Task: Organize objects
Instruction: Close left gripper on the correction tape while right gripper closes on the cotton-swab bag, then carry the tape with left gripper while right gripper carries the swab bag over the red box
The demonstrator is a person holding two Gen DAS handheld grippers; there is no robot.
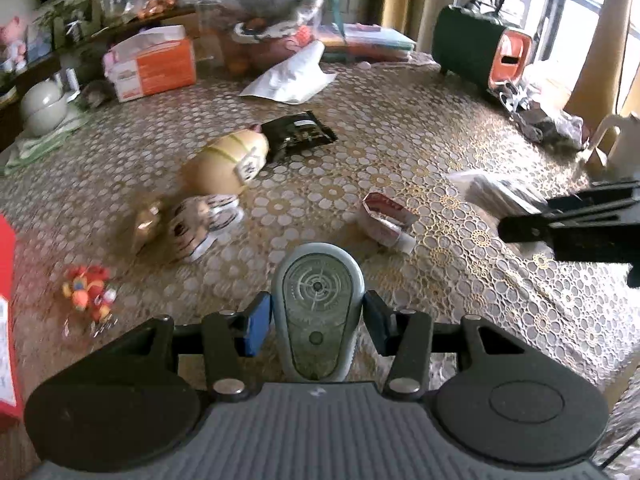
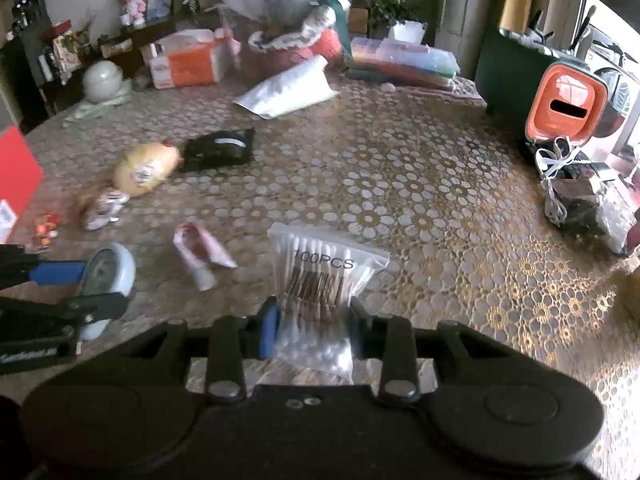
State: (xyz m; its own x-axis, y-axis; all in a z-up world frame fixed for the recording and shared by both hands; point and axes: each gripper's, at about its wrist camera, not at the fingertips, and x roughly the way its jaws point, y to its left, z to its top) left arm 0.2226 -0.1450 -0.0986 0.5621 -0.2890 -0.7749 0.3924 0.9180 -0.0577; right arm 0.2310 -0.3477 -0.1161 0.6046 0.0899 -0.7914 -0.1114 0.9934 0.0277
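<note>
- Your left gripper (image 1: 318,318) is clamped on a pale blue-grey oval gadget (image 1: 318,304) with a clear face showing concentric rings; the blue pad and the black pad press its two sides.
- The gadget stands out forward from the pads, above the tabletop (image 1: 400,152), which carries a lace-pattern cover.
- Your right gripper (image 2: 314,330) is closed on a clear zip bag of cotton swabs (image 2: 320,280), printed "100PCS" over a barcode; both pads squeeze the lower half, and the top of the bag stands up past the fingertips.
- In the left wrist view the right gripper shows at the right edge, with the swab bag blurred ahead of it.
- In the right wrist view the left gripper and its gadget sit at the lower left, well apart from the swab bag.
- Between the two grippers a crumpled red-and-white tube (image 1: 386,220) lies on the tabletop.
- Further out, left of centre: a yellowish plush toy (image 1: 226,162) touching a black foil pouch (image 1: 300,136), with a striped wrapped item (image 1: 200,224) just in front of the plush.
- A small red-and-orange toy figure (image 1: 90,294) lies near the left edge, beside a red box (image 1: 6,300).
- At the far side: an orange-and-white carton (image 1: 154,64), a white plastic sheet (image 1: 294,74), and a dark green case with an orange end (image 1: 480,54) at the right.
</note>
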